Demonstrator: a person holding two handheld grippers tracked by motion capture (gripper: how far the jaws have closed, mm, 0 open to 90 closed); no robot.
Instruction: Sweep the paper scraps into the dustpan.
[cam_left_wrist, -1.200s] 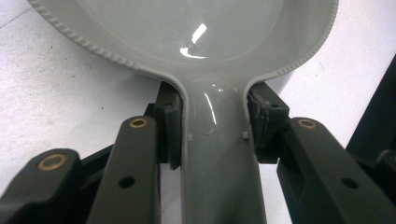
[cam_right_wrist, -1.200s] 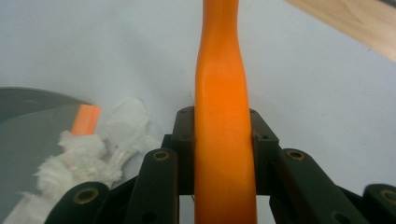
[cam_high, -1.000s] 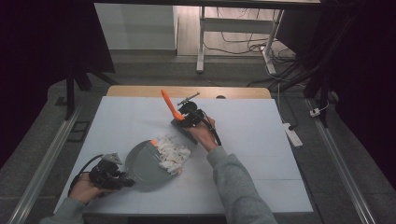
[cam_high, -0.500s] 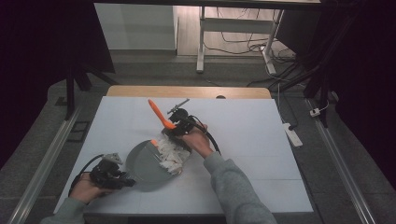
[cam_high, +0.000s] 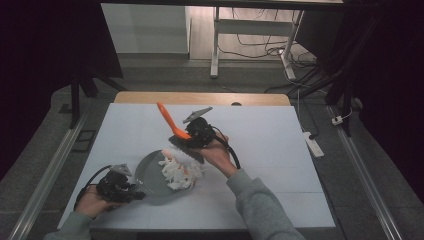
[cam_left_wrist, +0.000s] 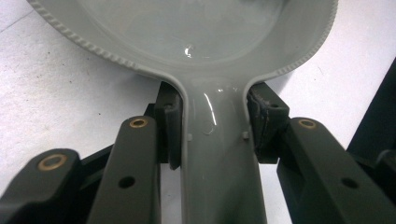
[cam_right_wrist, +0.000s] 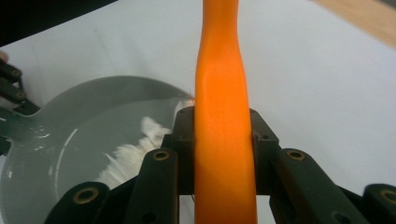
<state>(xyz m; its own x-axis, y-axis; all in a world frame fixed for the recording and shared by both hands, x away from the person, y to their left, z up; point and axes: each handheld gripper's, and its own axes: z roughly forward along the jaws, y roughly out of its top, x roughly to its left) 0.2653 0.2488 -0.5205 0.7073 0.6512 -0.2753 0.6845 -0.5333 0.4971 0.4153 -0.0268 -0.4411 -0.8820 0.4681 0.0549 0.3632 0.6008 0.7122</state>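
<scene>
- Two grippers are at work on my white table (cam_high: 280, 150), and I place everything by the grey pan (cam_high: 150, 176) that sits toward the near left of it.
- My left gripper (cam_high: 131, 192) is at the near left edge of the pan, and my left hand (cam_high: 92, 201) is behind it.
- From the left gripper view I see both jaws pressed against the sides of the pan's handle (cam_left_wrist: 219, 177), pinching it just where it joins the ribbed rim (cam_left_wrist: 88, 44).
- That view shows the pan's floor as bare, glossy grey near the handle.
- My right gripper (cam_high: 192, 140) hangs over the far right side of the pan, with my right hand (cam_high: 216, 152) wrapped around its body and the grey sleeve (cam_high: 255, 205) trailing back toward me.
- Its jaws are clamped on an orange spatula handle (cam_right_wrist: 223, 116), which runs straight up between them in the right gripper view.
- From the high view the orange handle (cam_high: 169, 119) slants up and away from the pan, toward the far left.
- A dark blade (cam_high: 186, 149) sits at the handle's lower end, above the pan's far rim; I cannot tell whether it touches the food.
- White shredded food (cam_high: 177, 172) is heaped in the right half of the pan, with a small orange-pink bit among it.
- Through the right gripper view I see the same white shreds (cam_right_wrist: 126, 156) lying inside the pan just left of the jaws.
</scene>
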